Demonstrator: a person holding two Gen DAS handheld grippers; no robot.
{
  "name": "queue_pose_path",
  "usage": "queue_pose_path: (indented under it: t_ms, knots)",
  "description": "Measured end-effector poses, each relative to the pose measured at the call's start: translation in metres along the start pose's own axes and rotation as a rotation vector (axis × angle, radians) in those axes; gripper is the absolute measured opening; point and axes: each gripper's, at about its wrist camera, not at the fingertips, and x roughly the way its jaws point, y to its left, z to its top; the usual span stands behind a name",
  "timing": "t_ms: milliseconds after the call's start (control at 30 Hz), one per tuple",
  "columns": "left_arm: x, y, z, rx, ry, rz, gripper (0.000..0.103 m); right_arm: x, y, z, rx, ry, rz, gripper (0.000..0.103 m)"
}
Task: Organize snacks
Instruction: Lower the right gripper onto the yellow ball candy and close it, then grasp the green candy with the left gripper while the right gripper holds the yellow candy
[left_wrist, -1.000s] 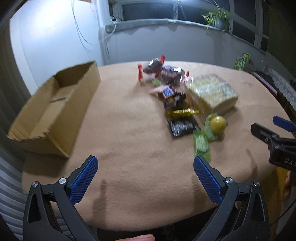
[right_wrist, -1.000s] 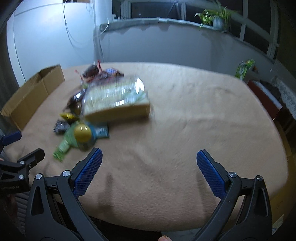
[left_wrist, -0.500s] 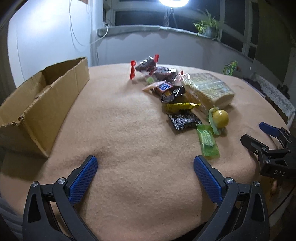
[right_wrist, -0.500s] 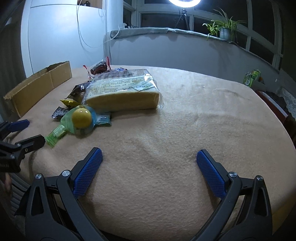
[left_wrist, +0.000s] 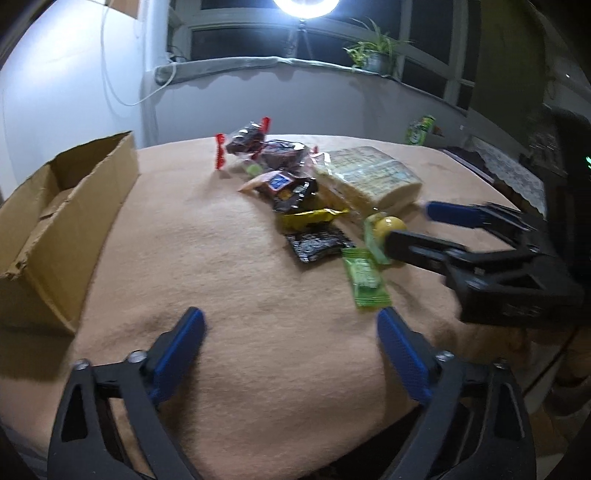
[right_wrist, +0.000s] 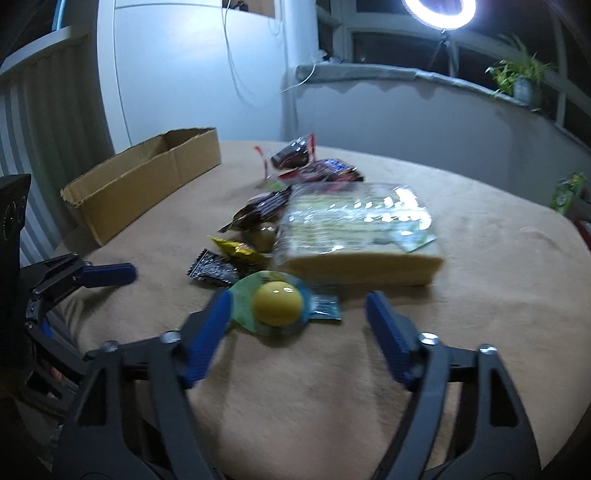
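A heap of snacks lies mid-table: a wrapped bread loaf (left_wrist: 369, 177) (right_wrist: 354, 232), dark and yellow packets (left_wrist: 314, 229), a green bar (left_wrist: 364, 277) and a yellow ball snack in a green wrapper (right_wrist: 277, 301) (left_wrist: 388, 223). An open cardboard box (left_wrist: 66, 206) (right_wrist: 147, 184) stands at the left. My right gripper (right_wrist: 297, 306) (left_wrist: 413, 227) is closing, with the ball snack between its fingertips; the pads do not press on it. Near the table's front, my left gripper (left_wrist: 290, 332) (right_wrist: 107, 275) is closing over bare cloth with nothing between its fingers.
The round table carries a tan cloth (left_wrist: 221, 258), and its front edge is right below both grippers. A green carton (left_wrist: 419, 129) stands off the far right side. A window sill with a potted plant (left_wrist: 373, 59) and a ring light (right_wrist: 437, 11) are behind.
The right gripper has swung left to the yellow ball snack, which now lies between its fingers. Both grippers' jaws stand narrower than before. The left view has tilted up a little.
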Motion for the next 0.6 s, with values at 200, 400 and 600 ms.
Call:
queue_pose_path:
  t_ms: [200, 400, 600]
  knots:
    - [0.007, -0.012, 0.008, 0.035, 0.006, -0.036, 0.073, 0.002, -0.002, -0.005, 0.012, -0.001, 0.035, 0.048]
    - [0.016, -0.033, 0.017, 0.071, 0.034, -0.062, 0.054, -0.013, -0.019, -0.013, 0.058, -0.017, 0.033, 0.035]
    - [0.024, -0.045, 0.025, 0.052, 0.061, -0.066, 0.054, -0.026, -0.04, -0.025, 0.106, -0.028, 0.015, 0.035]
